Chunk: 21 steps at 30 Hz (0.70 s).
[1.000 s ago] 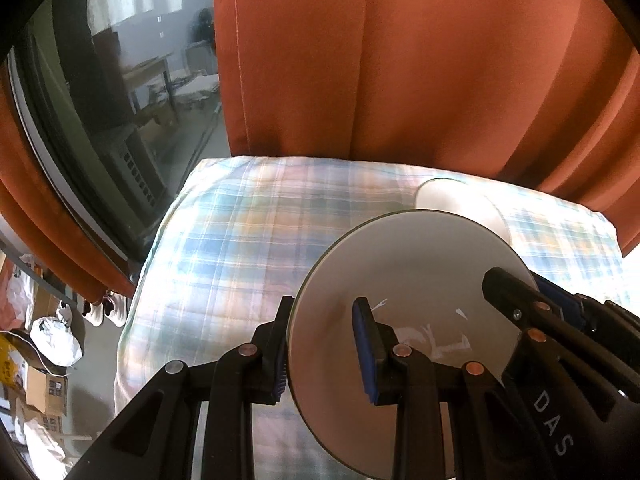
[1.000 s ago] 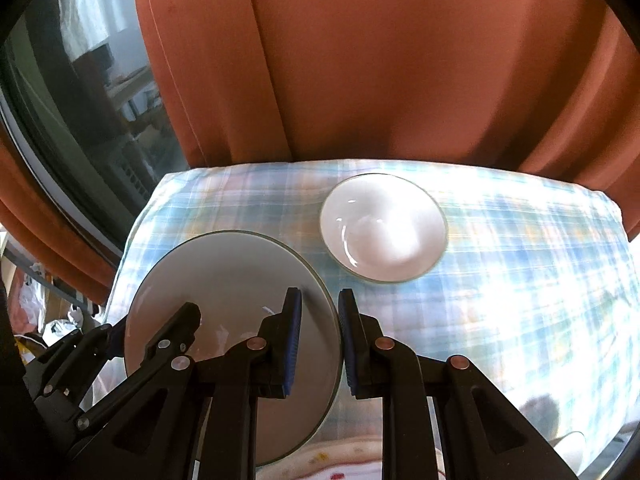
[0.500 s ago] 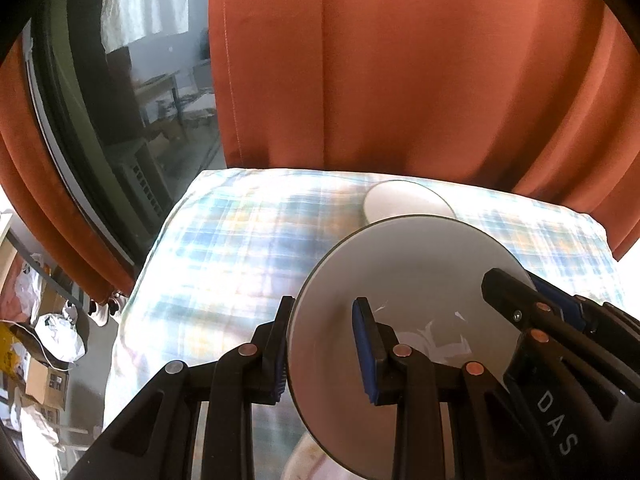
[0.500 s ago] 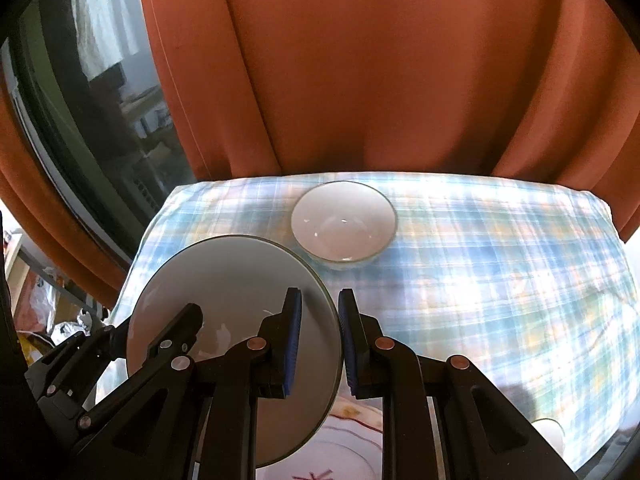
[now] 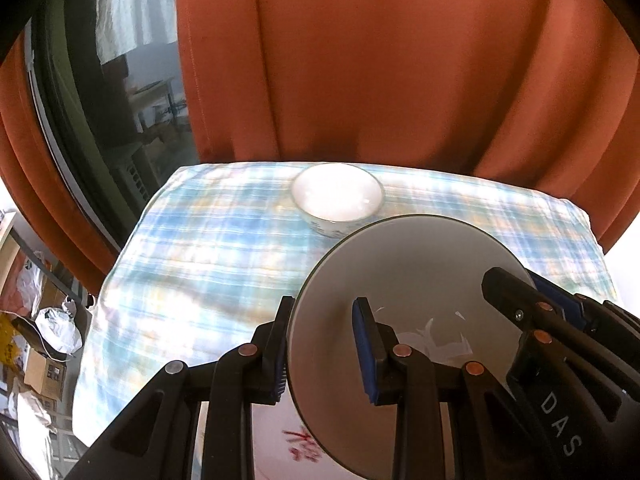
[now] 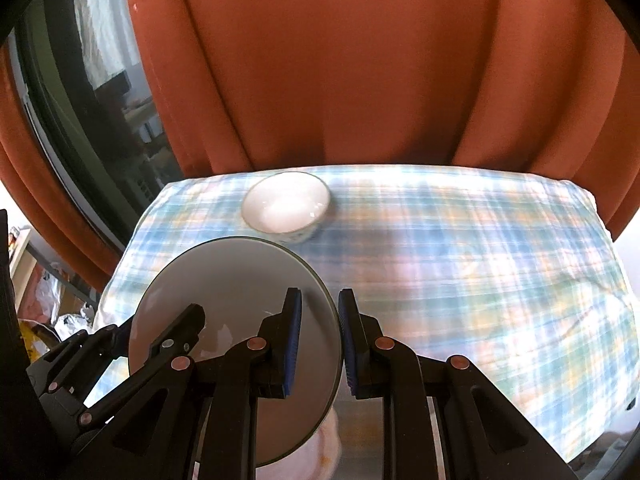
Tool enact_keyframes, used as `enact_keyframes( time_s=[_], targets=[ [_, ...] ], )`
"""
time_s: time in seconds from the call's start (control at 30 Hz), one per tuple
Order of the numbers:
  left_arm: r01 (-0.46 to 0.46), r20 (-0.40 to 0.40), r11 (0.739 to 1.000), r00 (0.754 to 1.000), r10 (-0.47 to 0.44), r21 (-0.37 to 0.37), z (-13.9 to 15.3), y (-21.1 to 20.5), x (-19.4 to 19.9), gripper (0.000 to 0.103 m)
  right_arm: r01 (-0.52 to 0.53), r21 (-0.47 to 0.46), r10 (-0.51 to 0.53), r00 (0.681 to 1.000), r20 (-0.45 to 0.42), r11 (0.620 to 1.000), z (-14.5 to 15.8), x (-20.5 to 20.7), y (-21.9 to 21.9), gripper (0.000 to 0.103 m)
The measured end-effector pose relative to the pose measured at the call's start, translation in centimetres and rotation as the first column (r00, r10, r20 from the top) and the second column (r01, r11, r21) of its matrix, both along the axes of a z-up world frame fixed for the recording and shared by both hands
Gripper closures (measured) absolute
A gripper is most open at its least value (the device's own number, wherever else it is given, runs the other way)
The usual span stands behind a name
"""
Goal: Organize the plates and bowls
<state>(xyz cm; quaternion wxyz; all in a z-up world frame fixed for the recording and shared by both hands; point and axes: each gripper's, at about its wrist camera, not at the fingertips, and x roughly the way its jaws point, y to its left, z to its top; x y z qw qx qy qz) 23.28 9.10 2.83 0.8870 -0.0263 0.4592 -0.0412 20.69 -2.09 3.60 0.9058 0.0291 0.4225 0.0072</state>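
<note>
A round grey plate (image 5: 420,280) (image 6: 232,288) is held in the air between both grippers, above the near part of the table. My left gripper (image 5: 324,320) is shut on its left rim. My right gripper (image 6: 320,308) is shut on its right rim and also shows at the right of the left wrist view. A white bowl (image 5: 336,198) (image 6: 286,204) with a blue pattern outside stands upright near the far edge of the table, beyond the plate and apart from it.
A blue plaid tablecloth (image 5: 200,260) (image 6: 480,260) covers the table. A white plate with red marks (image 5: 296,436) lies under the held plate at the near edge. Orange curtains (image 5: 380,60) hang behind the table; a dark window (image 5: 112,100) and floor clutter are at the left.
Both grippers have drawn back and slightly up with the grey plate, so the white bowl now looks farther away. The red-marked plate has come into view below.
</note>
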Motion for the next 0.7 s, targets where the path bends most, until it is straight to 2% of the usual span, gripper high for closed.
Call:
enact_keyframes(
  time_s=[0.43, 0.7],
  targets=[
    [0.030, -0.008, 1.000, 1.000, -0.030, 0.000, -0.1, -8.6, -5.0, 0.075, 0.015, 0.008, -0.015, 1.000, 0.012, 1.000, -0.5, -5.1, -9.0, 0.081],
    [0.054, -0.064, 0.998, 0.996, -0.055, -0.013, -1.9, -12.5, -7.3, 0.075, 0.046, 0.030, -0.045, 0.999, -0.020, 0.999, -2.2, -8.3, -13.6, 0.081]
  ],
)
